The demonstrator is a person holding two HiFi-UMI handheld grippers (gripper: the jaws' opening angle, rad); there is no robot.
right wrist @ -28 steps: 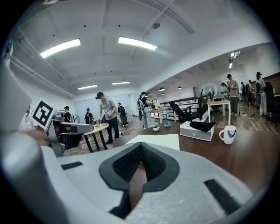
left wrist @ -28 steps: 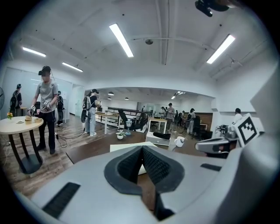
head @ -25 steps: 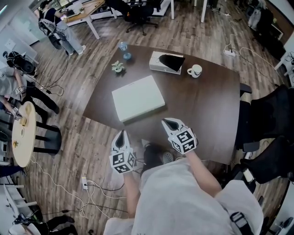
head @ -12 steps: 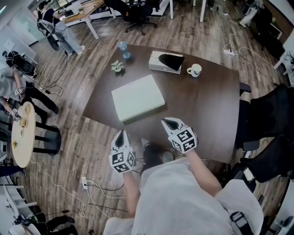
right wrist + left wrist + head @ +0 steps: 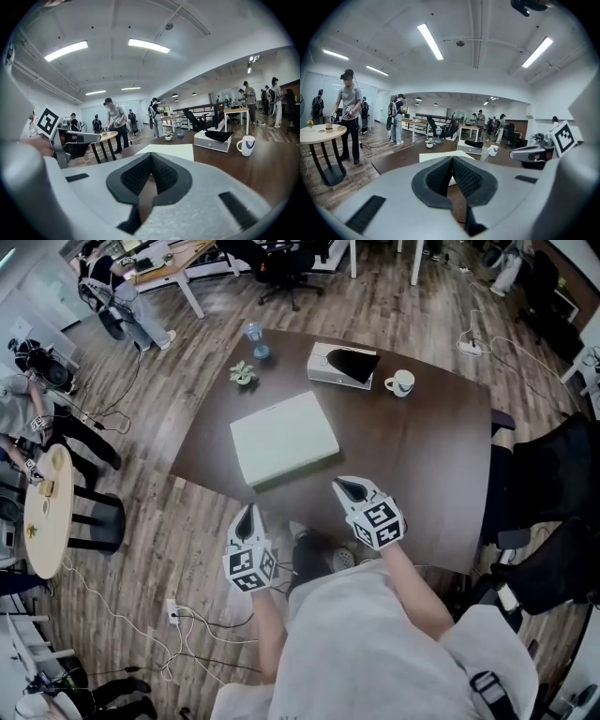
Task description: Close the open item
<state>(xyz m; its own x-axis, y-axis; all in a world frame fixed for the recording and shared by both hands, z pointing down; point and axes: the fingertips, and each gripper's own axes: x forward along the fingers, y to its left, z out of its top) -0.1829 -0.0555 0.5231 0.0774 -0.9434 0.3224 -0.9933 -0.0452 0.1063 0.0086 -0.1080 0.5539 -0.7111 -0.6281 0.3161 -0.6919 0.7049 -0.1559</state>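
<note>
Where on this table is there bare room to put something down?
The widest bare patch of the dark brown table is its right half, between the white mug, the flat white rectangular case and the right gripper. A narrower strip lies between that case and the black-topped white box. The far left corner is crowded: small potted plant, small blue object.

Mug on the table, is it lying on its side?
No, the mug stands upright on the table, right of the white box.
</note>
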